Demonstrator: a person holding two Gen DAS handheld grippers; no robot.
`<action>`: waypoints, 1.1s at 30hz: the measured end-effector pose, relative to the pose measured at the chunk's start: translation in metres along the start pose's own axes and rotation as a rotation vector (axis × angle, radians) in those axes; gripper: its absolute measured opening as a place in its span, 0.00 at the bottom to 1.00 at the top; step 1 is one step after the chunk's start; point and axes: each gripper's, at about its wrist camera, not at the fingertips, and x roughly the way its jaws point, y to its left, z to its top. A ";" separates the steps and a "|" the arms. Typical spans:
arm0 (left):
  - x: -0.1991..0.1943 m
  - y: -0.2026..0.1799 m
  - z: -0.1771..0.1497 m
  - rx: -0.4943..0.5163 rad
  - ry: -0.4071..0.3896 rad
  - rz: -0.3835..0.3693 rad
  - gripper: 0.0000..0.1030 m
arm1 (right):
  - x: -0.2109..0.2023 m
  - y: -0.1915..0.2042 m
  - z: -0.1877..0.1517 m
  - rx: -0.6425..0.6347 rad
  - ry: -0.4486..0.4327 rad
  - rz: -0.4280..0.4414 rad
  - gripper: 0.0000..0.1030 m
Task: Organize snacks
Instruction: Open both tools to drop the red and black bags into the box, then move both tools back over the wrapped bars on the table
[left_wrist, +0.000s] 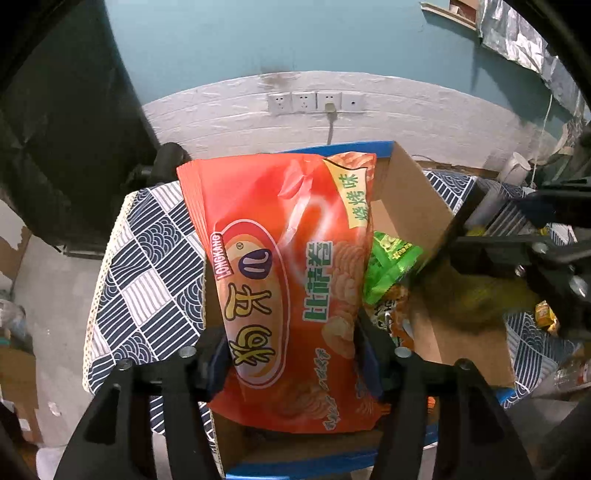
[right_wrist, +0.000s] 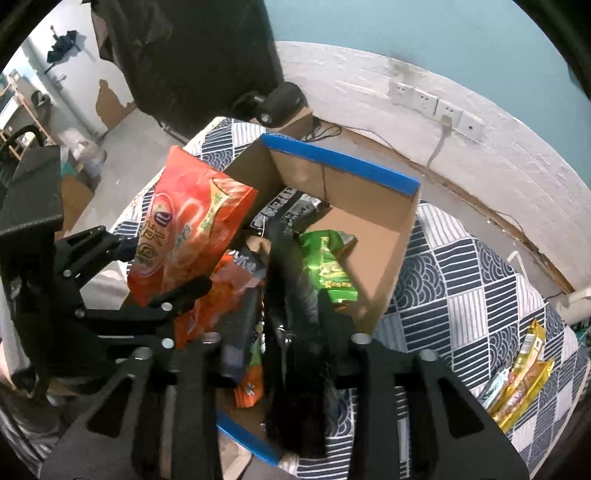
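My left gripper (left_wrist: 291, 354) is shut on a large orange-red snack bag (left_wrist: 280, 266) and holds it over the left part of a cardboard box with blue rims (left_wrist: 406, 195). The same bag (right_wrist: 188, 225) and left gripper (right_wrist: 159, 266) show at the left of the right wrist view. My right gripper (right_wrist: 280, 332) is shut on a dark, blurred packet (right_wrist: 291, 314) and holds it over the box (right_wrist: 391, 236). A green packet (right_wrist: 327, 264) and an orange packet (right_wrist: 218, 291) lie inside the box. The green packet also shows in the left wrist view (left_wrist: 388, 266).
The box stands on a table with a blue-and-white patterned cloth (right_wrist: 461, 280). Several yellow snack packets (right_wrist: 524, 373) lie on the cloth at the right. A white wall with sockets (left_wrist: 317, 101) is behind. A dark cabinet (left_wrist: 55, 129) stands at the left.
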 end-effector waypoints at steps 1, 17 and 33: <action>0.001 0.001 0.000 0.000 0.004 0.008 0.67 | -0.002 0.000 -0.001 0.003 -0.005 -0.002 0.53; -0.017 -0.009 0.007 0.020 -0.040 0.030 0.79 | -0.022 -0.024 -0.005 0.065 -0.032 -0.032 0.60; -0.029 -0.065 0.023 0.113 -0.075 -0.016 0.79 | -0.054 -0.061 -0.041 0.123 -0.051 -0.086 0.60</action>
